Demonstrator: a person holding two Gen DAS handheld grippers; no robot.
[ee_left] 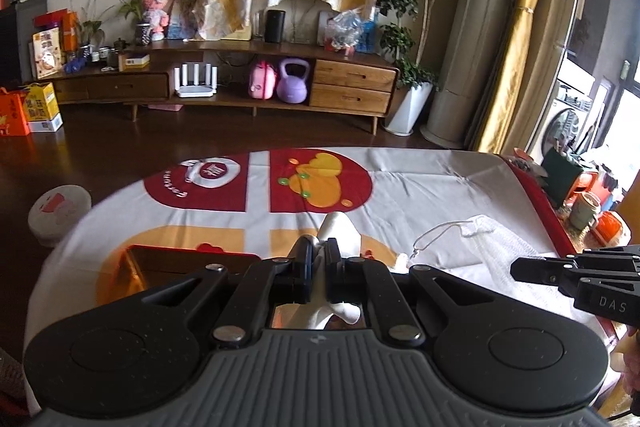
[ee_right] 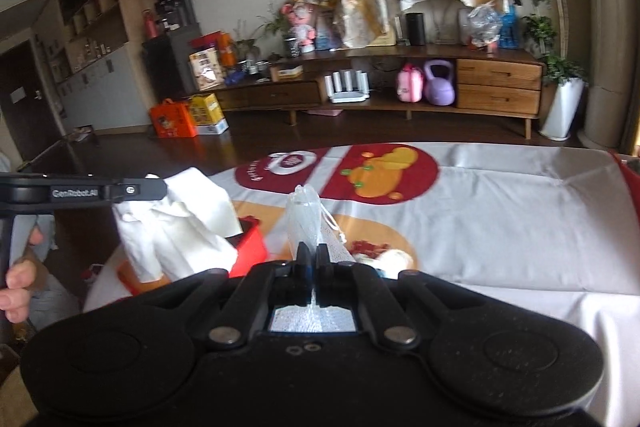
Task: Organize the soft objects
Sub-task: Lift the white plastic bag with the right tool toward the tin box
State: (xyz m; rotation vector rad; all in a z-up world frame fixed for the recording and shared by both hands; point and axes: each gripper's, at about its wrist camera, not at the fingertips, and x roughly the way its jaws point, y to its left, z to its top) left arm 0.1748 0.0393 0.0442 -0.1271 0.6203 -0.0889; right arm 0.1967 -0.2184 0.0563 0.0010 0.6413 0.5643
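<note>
My left gripper [ee_left: 319, 247] is shut on a white cloth [ee_left: 340, 229] and holds it above a red open box [ee_left: 160, 263] on the table. In the right wrist view the same cloth [ee_right: 176, 227] hangs from the left gripper [ee_right: 160, 189] over the red box [ee_right: 250, 247]. My right gripper [ee_right: 313, 251] is shut on a white mesh drawstring bag [ee_right: 304, 219], held just above the table. In the left wrist view the mesh bag [ee_left: 496, 239] lies right of the cloth, with the right gripper [ee_left: 516, 269] at its edge.
The table wears a white cloth with red and orange prints [ee_left: 420, 179]. A small pale soft object [ee_right: 394, 259] lies beside the mesh bag. A round stool [ee_left: 60, 211] stands left of the table. A wooden TV cabinet [ee_left: 256, 79] lines the far wall.
</note>
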